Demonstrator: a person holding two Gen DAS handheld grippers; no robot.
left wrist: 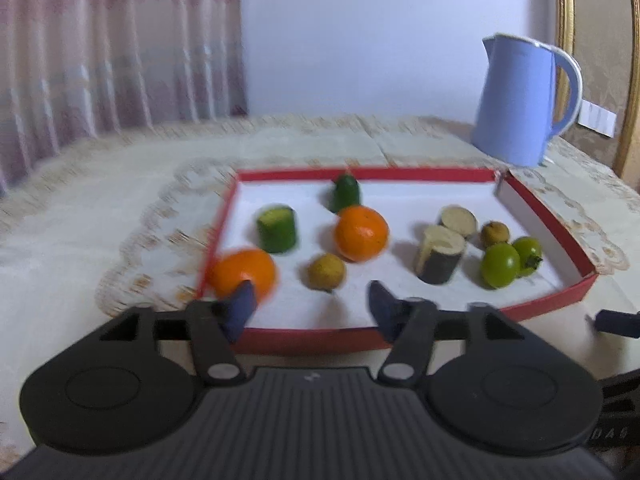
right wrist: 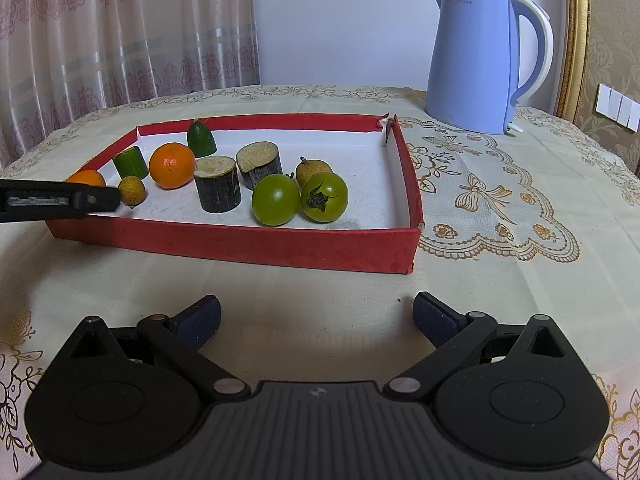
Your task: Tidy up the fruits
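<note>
A shallow red tray (left wrist: 360, 174) (right wrist: 240, 244) with a white floor holds the fruit. At its left end lie two oranges (left wrist: 244, 270) (right wrist: 172, 166), two green cucumber pieces (left wrist: 277, 229) (right wrist: 130, 162) and a small brown fruit (left wrist: 326, 272) (right wrist: 132, 190). Two dark-skinned cut stubs (left wrist: 440, 254) (right wrist: 218, 184), two green tomatoes (left wrist: 500, 266) (right wrist: 276, 200) and another brown fruit (right wrist: 310, 170) lie to the right. My left gripper (left wrist: 312, 300) (right wrist: 60, 200) hangs open over the tray's near left corner, holding nothing; the near orange sits just past its left fingertip. On the cloth before the tray my right gripper (right wrist: 318, 314) stands open and empty.
A blue electric kettle (left wrist: 520, 100) (right wrist: 476, 60) stands behind the tray's far right corner. A patterned tablecloth (right wrist: 500, 184) covers the table, with a curtain (right wrist: 120, 40) behind on the left and a gold-framed panel (right wrist: 576, 40) at the right.
</note>
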